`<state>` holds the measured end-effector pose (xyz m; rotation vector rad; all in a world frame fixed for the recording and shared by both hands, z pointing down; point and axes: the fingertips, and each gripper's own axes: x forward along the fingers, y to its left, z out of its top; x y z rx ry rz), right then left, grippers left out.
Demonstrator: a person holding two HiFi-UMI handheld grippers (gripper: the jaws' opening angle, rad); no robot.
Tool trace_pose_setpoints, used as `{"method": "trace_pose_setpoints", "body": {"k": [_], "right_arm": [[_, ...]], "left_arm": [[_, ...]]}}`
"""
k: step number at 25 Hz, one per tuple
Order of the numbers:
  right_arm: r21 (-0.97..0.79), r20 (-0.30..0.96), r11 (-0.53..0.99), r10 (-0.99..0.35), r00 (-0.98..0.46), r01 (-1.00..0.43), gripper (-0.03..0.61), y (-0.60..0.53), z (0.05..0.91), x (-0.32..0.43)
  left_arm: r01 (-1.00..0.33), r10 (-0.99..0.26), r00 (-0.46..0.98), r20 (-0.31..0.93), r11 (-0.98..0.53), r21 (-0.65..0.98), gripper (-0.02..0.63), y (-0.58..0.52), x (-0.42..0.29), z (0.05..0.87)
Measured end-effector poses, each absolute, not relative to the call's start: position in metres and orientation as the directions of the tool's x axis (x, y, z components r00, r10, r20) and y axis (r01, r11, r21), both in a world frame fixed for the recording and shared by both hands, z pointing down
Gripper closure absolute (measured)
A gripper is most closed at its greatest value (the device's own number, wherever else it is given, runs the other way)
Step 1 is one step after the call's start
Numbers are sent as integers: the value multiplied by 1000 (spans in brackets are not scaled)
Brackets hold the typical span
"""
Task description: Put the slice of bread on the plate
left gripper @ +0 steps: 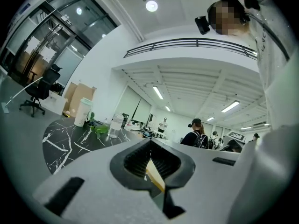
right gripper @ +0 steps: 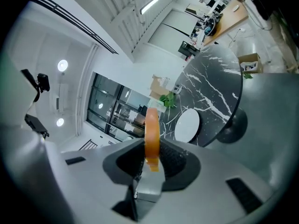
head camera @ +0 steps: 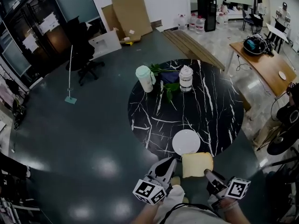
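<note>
On table (head camera: 210, 111) beyond plate (head camera: 186, 142), cup (head camera: 145, 78), jar (head camera: 186, 78), left fingers (head camera: 164, 168), right fingers (head camera: 210, 175) both pinching bread slice (head camera: 197, 164)

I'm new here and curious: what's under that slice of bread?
The pale square slice of bread hangs at the black marbled round table's near rim, above grey floor, near the round white plate. What lies directly beneath is covered.

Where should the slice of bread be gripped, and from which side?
Pinch it across its thickness at the crust edge, coming in level from the near side. The slice of bread lies flat and thin, so its faces offer no hold. An edge each for the left gripper and right gripper, as now, probably limits sagging.
</note>
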<state>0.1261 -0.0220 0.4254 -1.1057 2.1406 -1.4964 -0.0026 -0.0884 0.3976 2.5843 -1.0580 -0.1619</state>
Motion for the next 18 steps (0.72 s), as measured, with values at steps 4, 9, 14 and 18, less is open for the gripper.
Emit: {"method": "trace_pose_setpoints", "body": {"k": [4,9,14,18], "right_arm": [[-905,183,134,-733,-655,-403,494,-45,439,121],[-918,172,118,-741,-649,-379,494,-73,455,117],[-931,173,82,-758,-629,-355,494,-96,478,120],[-945,166,50,-777,-608,-322,494,-110,497,119]], "left_arm": [[-665,-696,718,30,-672,327,606,-110,2,408],[-683,-715,698,36,-650,333,606,-129,-1,423],[-692,-721,692,46,-643,328,606,-139,1,442],[-738,-754,654,62,-618,271,606,-149,-10,453]]}}
